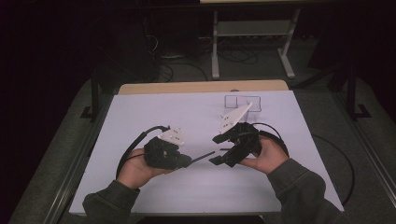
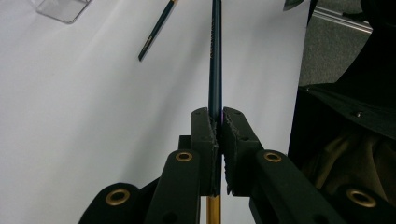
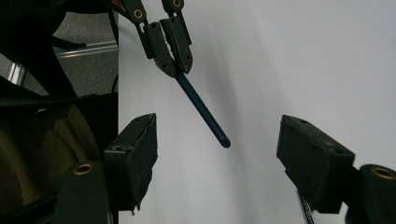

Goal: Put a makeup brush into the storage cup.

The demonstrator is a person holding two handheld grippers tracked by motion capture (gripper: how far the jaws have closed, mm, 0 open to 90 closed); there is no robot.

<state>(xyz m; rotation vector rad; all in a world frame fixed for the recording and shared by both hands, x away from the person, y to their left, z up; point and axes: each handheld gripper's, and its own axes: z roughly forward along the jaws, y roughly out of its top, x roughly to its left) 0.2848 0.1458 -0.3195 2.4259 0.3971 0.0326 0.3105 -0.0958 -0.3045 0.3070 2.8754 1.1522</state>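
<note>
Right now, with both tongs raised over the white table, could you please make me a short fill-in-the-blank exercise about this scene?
1. The left tongs are shut on a dark ____.
2. The jaws of the right tongs stand ____, with nothing pressed between them.
3. A second pencil lies on the ____ table.
4. The clear holder stands near the table's ____ edge.

Missing words: pencil; open; white; far

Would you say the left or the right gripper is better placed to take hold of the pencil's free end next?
Probably the right gripper: its jaws stand open with the free end of the pencil between them, while the left gripper is already shut on the other end.
</note>
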